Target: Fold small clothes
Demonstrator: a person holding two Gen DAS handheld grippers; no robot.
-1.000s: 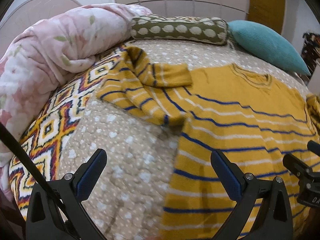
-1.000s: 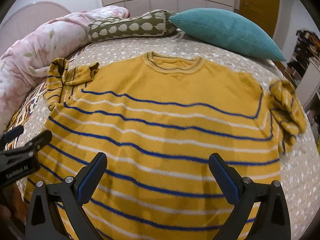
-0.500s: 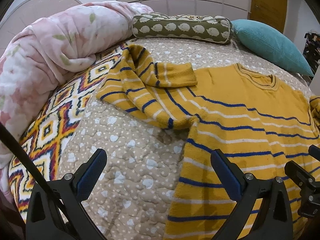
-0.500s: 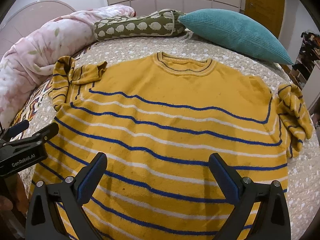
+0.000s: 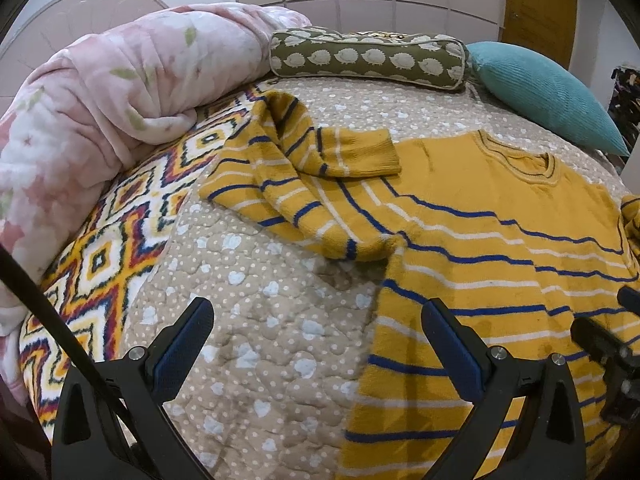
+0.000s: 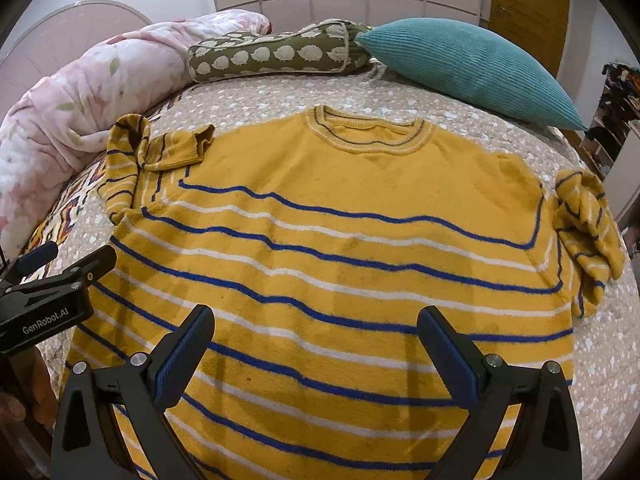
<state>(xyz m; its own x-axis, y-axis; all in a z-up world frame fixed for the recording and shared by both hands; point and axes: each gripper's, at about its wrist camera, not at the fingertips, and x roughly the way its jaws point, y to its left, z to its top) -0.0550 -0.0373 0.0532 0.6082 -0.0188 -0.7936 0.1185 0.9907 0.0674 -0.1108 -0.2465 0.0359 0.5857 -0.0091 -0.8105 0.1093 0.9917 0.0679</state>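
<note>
Grippers above striped sweater (image 6: 320,240), both spread wide, empty.
Left gripper (image 5: 316,344) over sweater's edge; right gripper (image 6: 316,344) over hem.

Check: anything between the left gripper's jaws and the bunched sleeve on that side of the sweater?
Nothing visible. Only bare quilted bedspread lies between the open left gripper and the sleeve of the yellow sweater. The pink blanket sits off to the side, clear of that path.
</note>
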